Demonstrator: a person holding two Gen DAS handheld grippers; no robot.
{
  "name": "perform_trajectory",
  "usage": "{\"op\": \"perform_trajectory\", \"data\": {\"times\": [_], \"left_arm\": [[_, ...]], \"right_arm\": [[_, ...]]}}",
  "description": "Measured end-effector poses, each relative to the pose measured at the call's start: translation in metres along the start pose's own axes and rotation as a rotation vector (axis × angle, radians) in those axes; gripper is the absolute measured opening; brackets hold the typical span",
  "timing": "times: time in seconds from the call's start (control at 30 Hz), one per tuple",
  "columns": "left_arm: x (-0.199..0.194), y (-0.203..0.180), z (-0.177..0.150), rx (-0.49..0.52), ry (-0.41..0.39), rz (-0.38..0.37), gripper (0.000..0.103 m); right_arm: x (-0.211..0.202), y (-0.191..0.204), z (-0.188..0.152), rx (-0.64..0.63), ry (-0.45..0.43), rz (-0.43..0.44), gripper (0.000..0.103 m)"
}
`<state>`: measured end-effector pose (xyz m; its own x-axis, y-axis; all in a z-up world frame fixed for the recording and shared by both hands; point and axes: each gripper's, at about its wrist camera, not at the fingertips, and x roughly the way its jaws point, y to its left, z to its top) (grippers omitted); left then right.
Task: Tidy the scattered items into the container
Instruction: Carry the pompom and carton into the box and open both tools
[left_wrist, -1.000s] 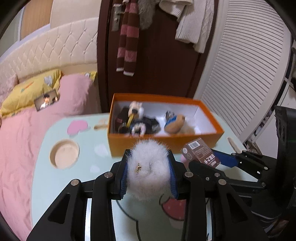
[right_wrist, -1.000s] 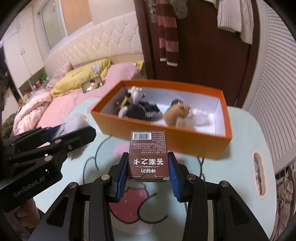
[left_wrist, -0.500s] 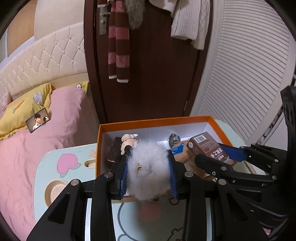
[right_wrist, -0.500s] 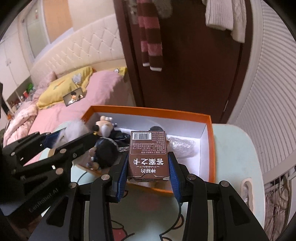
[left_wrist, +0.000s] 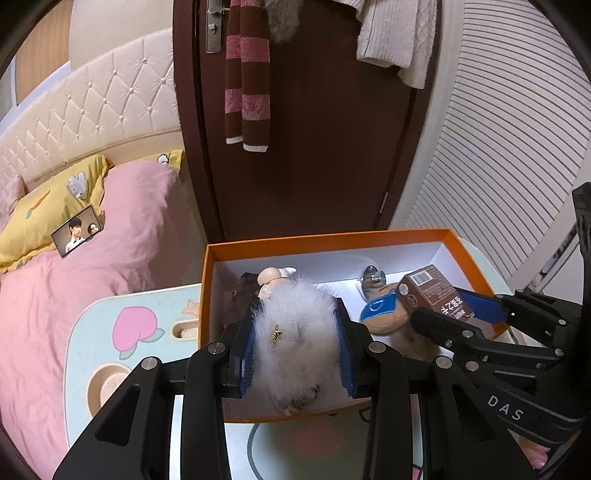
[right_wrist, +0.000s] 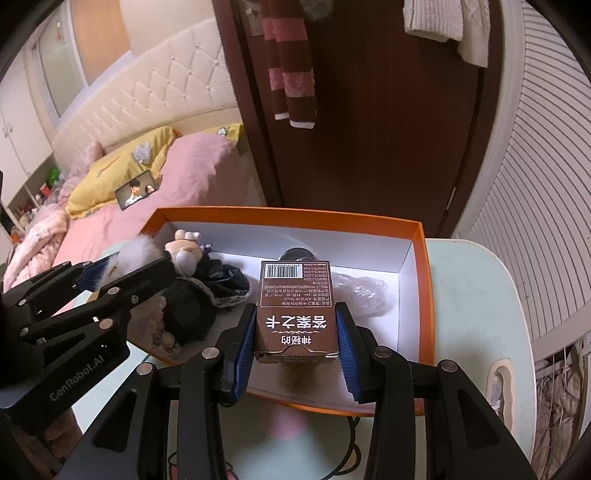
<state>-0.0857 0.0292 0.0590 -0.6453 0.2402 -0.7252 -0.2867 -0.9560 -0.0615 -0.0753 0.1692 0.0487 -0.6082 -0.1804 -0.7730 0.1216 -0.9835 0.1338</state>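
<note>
Orange box (left_wrist: 321, 240): left tool (left_wrist: 297, 350) clamps pompom (left_wrist: 295, 343), right tool (right_wrist: 297, 345) clamps carton (right_wrist: 295, 295).

A dark wooden door (left_wrist: 314, 147) stands between a tufted headboard (left_wrist: 92, 107) and white louvred panels (left_wrist: 498, 155).

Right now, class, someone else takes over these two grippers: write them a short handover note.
Left gripper: shut on a white fluffy pompom, held over the orange box.
Right gripper: shut on a brown card box, also over the orange box.
Done: a doll, a brown plush toy and a clear wrapper already lie inside.
Left: release both items into the box.
</note>
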Motion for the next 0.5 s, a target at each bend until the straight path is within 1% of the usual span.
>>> {"op": "perform_trajectory", "data": {"times": [0.5], "left_arm": [[0.0073,0.0034,0.0017,0.003,0.016,-0.004,0.037]], "right_arm": [[0.0046,-0.0006,0.0003,0.003,0.007,-0.019,0.039]]}}
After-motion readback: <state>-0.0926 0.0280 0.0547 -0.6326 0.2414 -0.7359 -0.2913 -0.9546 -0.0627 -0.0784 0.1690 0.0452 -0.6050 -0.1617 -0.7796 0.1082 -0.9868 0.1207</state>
